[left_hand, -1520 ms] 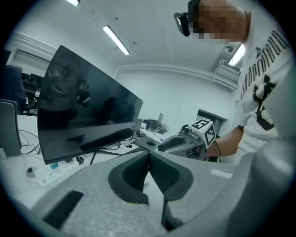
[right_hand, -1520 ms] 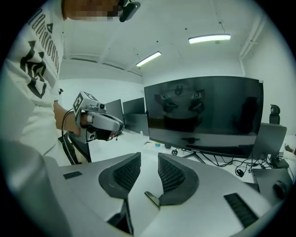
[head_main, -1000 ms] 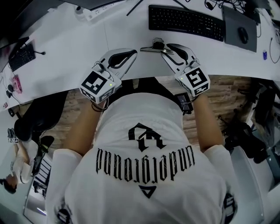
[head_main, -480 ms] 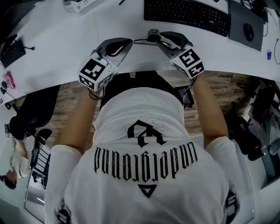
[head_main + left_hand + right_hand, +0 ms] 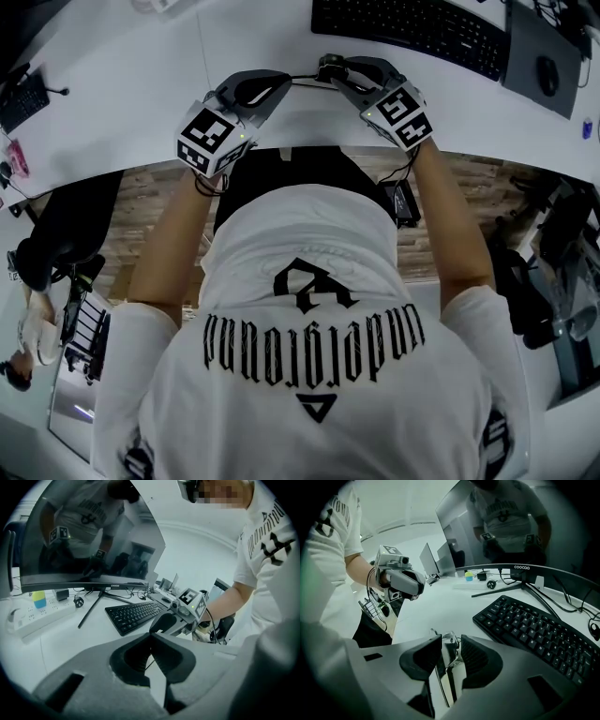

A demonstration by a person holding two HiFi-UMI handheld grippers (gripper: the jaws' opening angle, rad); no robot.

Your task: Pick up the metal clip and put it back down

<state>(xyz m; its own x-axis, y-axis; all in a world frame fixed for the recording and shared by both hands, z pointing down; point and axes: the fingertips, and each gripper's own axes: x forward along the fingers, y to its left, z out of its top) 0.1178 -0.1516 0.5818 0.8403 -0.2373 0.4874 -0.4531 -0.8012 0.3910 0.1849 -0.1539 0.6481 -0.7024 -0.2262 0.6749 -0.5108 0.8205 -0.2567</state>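
The metal clip (image 5: 325, 62) is a shiny spring clip with a thin wire arm reaching left. It hangs just above the white desk (image 5: 141, 103), in front of the keyboard. My right gripper (image 5: 332, 71) is shut on the clip's body, which shows pinched between its pads in the right gripper view as clip (image 5: 450, 653) in gripper (image 5: 449, 645). My left gripper (image 5: 284, 82) faces it from the left, jaws closed, tips at the end of the wire arm. In the left gripper view a thin dark wire (image 5: 149, 660) runs between the shut jaws of the gripper (image 5: 150, 637).
A black keyboard (image 5: 412, 23) lies just beyond the clip, with a mouse on a dark pad (image 5: 539, 56) at the far right. A curved monitor (image 5: 84, 541) on its stand and a white power strip (image 5: 33, 616) sit farther back. The desk's near edge is close to my body.
Both grippers have shifted farther onto the desk toward the keyboard, the right one carrying the clip. The left gripper's tips have closed in on the clip's wire arm.
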